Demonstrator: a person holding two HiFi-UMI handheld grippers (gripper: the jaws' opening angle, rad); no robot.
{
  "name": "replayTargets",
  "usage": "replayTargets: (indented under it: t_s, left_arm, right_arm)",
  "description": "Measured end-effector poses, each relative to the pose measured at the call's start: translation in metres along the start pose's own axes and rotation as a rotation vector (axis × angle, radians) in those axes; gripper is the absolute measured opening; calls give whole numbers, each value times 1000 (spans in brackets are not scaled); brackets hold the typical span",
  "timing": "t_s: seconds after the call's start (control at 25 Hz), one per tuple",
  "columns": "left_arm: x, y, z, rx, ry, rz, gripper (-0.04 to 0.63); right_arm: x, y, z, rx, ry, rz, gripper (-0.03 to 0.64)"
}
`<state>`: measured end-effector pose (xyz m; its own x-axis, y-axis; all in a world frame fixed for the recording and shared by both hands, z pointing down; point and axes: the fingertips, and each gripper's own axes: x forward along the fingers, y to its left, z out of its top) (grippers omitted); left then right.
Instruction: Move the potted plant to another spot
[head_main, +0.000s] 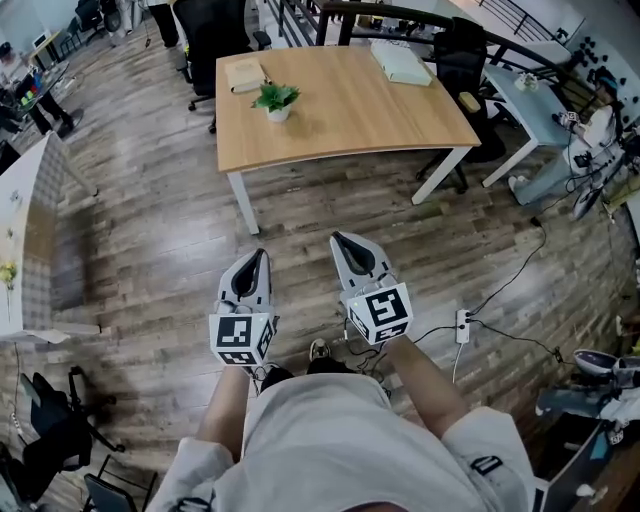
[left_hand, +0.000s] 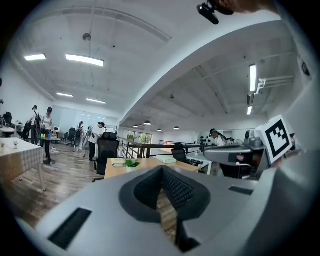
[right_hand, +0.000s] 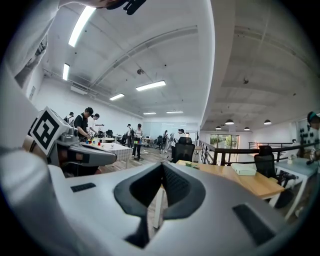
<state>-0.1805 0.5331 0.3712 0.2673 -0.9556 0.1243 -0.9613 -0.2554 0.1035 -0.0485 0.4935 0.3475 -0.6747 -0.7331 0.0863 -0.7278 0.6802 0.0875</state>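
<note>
Standing well back from the worktop (head_main: 350, 115) with your left gripper (head_main: 257, 258) and right gripper (head_main: 341, 241) both closed and empty, you left the potted plant (head_main: 275, 100) upright towards its far left, near a book (head_main: 245, 75), liable to be knocked over if approached with jaws unopened.

Table (head_main: 350, 115) holds plant (head_main: 275, 99) (book (head_main: 245, 74) beside it).

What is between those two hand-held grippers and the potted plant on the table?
Only bare wood floor, then the near part of the table that the potted plant stands on. The head view shows this.
</note>
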Motion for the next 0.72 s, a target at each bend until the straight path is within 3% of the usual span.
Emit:
replayTargets:
  t_s: [0.16,0.36,0.72]
  left_arm:
    - [11,-14,-12,37,43,-18,12]
    - [20,-18,-22,-6,53,39,12]
    - [43,-30,-36,-10,92,69,12]
  right_arm:
    - [-12,-21,-13,16,15,6,13]
    - [-17,-36,-28,23,38,36,59]
    - [-7,-72,-56,46,75,62,162]
